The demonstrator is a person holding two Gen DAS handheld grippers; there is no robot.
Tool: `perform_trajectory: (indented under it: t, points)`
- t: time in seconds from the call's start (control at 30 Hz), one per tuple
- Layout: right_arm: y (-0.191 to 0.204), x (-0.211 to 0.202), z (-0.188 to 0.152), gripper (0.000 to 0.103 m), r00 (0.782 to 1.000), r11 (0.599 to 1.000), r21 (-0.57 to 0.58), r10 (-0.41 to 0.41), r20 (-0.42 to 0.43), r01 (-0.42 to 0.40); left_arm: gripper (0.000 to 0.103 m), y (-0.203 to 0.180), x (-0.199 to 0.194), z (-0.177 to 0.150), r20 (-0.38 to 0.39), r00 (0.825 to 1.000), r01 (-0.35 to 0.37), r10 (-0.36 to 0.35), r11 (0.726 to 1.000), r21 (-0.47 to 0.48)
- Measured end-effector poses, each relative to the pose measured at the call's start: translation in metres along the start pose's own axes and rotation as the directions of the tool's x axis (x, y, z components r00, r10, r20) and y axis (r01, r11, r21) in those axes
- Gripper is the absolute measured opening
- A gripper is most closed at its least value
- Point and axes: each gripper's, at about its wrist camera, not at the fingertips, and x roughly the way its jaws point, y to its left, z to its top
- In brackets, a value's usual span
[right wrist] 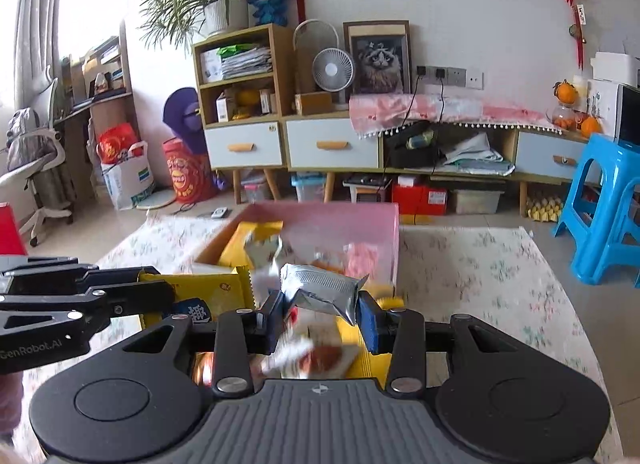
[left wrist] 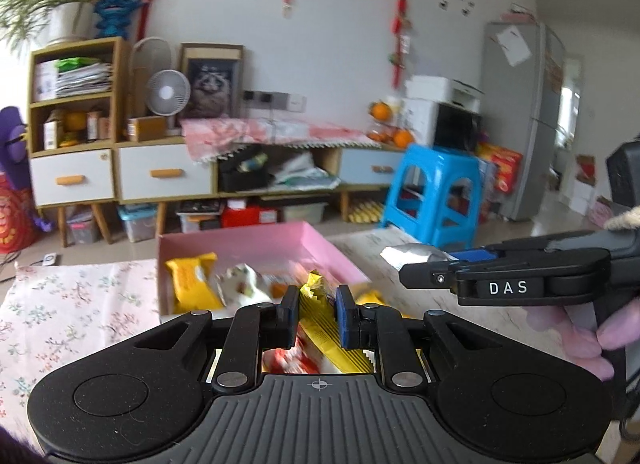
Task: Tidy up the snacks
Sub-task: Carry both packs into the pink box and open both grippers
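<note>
Lying edge-on between the blue pads of the left gripper (left wrist: 318, 314), the yellow snack packet (left wrist: 320, 322) shows only a narrow strip with a serrated end; its lower part runs out of sight behind the gripper body, and its printing cannot be read in the left wrist view. In the right wrist view the same packet (right wrist: 212, 296) appears broadside, partly covered by the left gripper's fingers (right wrist: 120, 296). The jaws are drawn fully in and clamp the packet. The silver foil packet (right wrist: 320, 292) sits crosswise between the pads of the right gripper (right wrist: 320, 318), jaws narrowed onto it and pressing both ends; its crimped end juts past the right pad. In the left wrist view only a corner of this foil (left wrist: 412, 256) clears the right gripper's fingers (left wrist: 440, 278). Both packets hang above the pink box (left wrist: 256, 242), whose contents are blurred: a yellow wrapper (left wrist: 192, 280) and a white wrapper (left wrist: 244, 284) can be made out, while red and orange wrappers beneath the grippers are indistinct. The box rests on a floral cloth (left wrist: 80, 304). Both grippers point slightly downward toward the box, side by side and close together. A hand in a pink glove (left wrist: 580, 332), cut off at the frame edge, grips the right gripper's handle. Beyond stand a blue plastic stool (left wrist: 436, 192) and a low cabinet (left wrist: 160, 172).
</note>
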Motion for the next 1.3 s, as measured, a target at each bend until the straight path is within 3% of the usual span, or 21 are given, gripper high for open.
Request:
perform_trajectory:
  t: [0.23, 0.53, 1.0, 1.3]
  points:
    - [0.001, 0.028, 0.026, 0.028, 0.999, 0.996, 0.082, -0.026, 0.043, 0.023, 0.016, 0.017, 0.026, 0.020, 0.009, 0.998, -0.065, 0.066, 0.993, -0.098]
    - [-0.018, 0.084, 0.046, 0.028, 1.000, 0.974, 0.224, -0.026, 0.010, 0.023, 0.016, 0.043, 0.086, 0.043, -0.040, 0.991, -0.129, 0.124, 0.978, -0.166]
    - [-0.038, 0.166, 0.044, 0.029, 0.995, 0.976, 0.219, 0.022, -0.101, 0.001, 0.016, 0.070, 0.174, 0.049, -0.096, 0.975, -0.211, 0.198, 0.965, -0.156]
    - [-0.043, 0.179, 0.041, 0.034, 0.993, 0.979, 0.201, 0.004, -0.119, 0.021, 0.019, 0.078, 0.195, 0.036, -0.141, 0.965, -0.241, 0.221, 0.959, -0.148]
